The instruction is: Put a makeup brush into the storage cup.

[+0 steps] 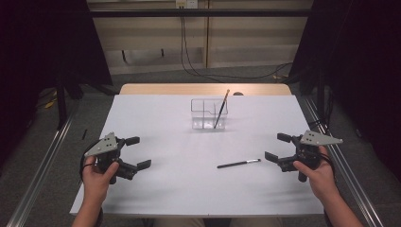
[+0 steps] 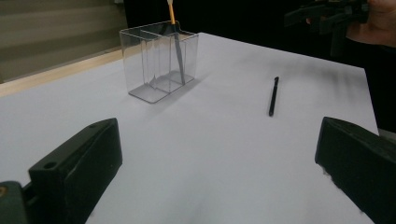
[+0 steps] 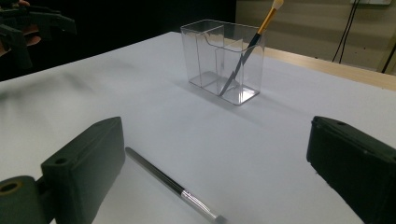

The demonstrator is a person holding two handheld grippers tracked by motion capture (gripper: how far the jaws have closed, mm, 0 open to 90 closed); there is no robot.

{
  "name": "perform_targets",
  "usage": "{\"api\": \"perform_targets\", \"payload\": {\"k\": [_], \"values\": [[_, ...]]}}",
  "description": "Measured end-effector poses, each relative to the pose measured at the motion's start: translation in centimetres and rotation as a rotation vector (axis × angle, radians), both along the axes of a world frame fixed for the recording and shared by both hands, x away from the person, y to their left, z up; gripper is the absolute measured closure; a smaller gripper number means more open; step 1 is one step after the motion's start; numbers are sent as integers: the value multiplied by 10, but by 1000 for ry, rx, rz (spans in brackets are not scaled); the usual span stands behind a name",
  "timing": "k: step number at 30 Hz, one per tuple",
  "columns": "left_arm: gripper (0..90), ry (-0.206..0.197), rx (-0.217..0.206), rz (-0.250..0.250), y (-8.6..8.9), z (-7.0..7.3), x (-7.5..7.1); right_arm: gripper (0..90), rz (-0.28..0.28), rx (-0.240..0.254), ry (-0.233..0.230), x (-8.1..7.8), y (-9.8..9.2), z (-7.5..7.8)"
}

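Observation:
A clear plastic organizer (image 1: 209, 114) (image 2: 159, 60) (image 3: 223, 60) with several compartments stands at the table's middle back. A brush with an orange end (image 1: 221, 109) (image 2: 174, 42) (image 3: 250, 49) leans inside its right compartment. A black pen with a silver end (image 1: 239, 163) (image 2: 273, 95) (image 3: 173, 186) lies flat on the white table, just left of my right gripper (image 1: 276, 147) (image 3: 219, 163), which is open and empty. My left gripper (image 1: 138, 152) (image 2: 219, 163) is open and empty at the front left, far from both items.
The white tabletop (image 1: 179, 189) ends in a wooden strip (image 1: 203, 89) at the back. Metal rails (image 1: 42, 165) run along both sides on the floor. Cables (image 1: 227, 75) lie behind the table. Dark curtains hang at both sides.

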State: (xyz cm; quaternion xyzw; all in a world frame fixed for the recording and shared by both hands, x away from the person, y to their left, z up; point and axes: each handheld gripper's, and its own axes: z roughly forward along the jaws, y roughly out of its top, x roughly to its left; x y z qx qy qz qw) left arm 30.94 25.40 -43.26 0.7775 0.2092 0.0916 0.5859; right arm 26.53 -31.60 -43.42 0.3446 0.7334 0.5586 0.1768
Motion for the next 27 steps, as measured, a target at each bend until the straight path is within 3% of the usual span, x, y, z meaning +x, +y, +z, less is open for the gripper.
{"api": "perform_targets", "payload": {"k": [27], "values": [[7, -11, 5, 12, 4, 3, -4, 37, 1, -11, -17, -6, -1, 3]]}}
